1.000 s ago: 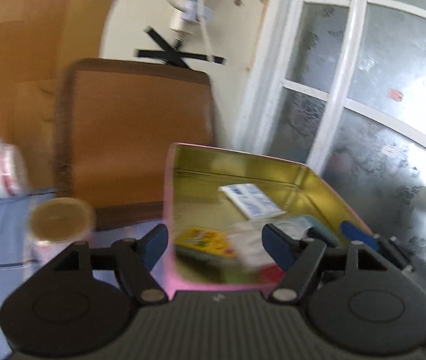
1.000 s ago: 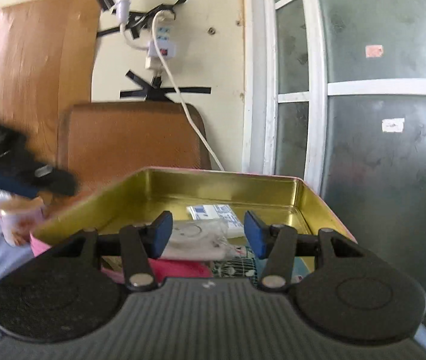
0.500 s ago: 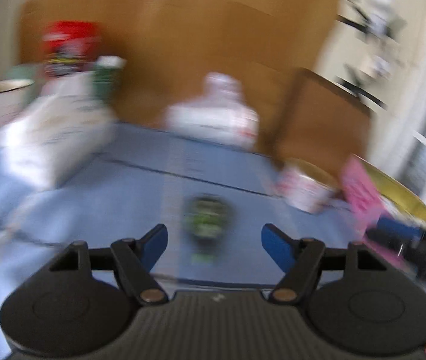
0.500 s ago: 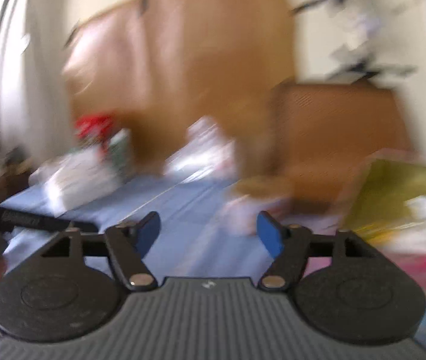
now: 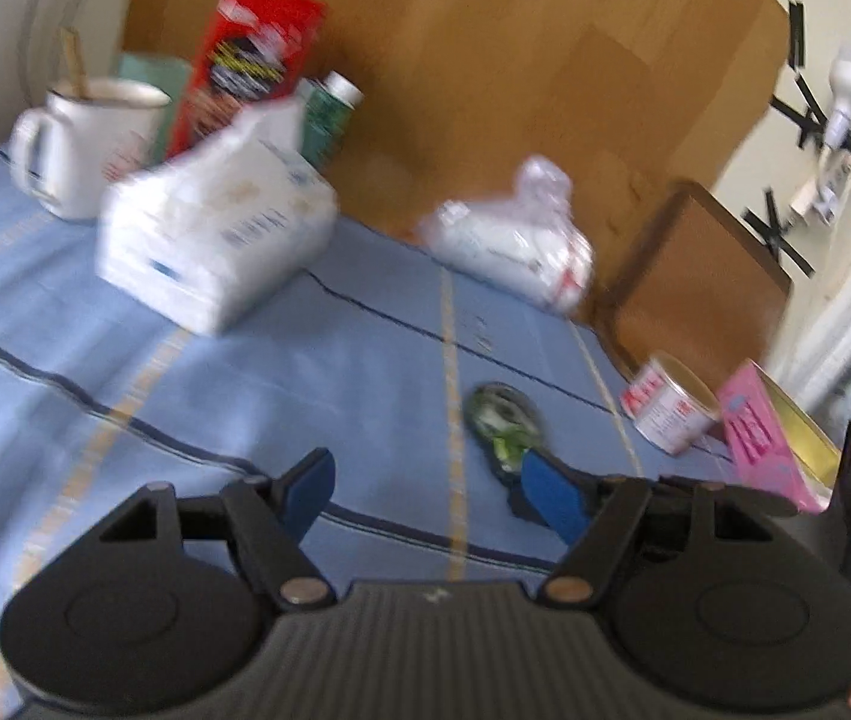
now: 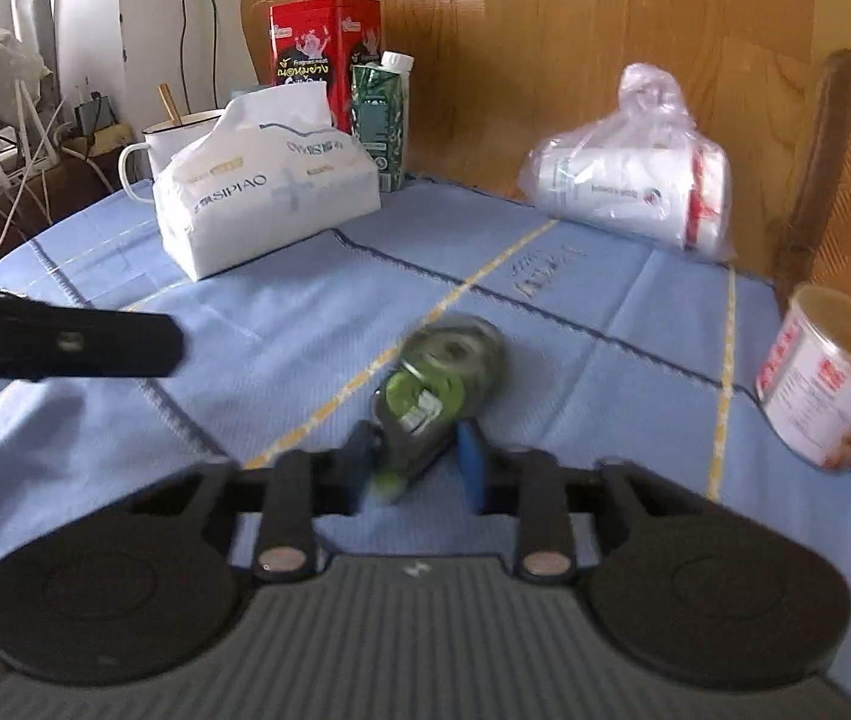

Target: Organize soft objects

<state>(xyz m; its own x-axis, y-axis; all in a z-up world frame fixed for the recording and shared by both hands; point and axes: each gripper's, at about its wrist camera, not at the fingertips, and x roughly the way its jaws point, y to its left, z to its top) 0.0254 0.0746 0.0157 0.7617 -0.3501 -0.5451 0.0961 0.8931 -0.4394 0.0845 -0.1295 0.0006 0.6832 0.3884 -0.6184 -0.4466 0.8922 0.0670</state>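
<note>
Lying flat, green tape dispenser [image 6: 434, 396] tapers toward right hand-held gripper [image 6: 416, 468].

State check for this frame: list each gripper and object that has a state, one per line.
right gripper: closing around the green tape dispenser, which lies on the cloth
left gripper: open, empty
mug: upright, stick inside
tissue pack: open, tissue sticking up
carton: upright, capped
red tin: upright
can: tilted
plastic bag: tied
</note>
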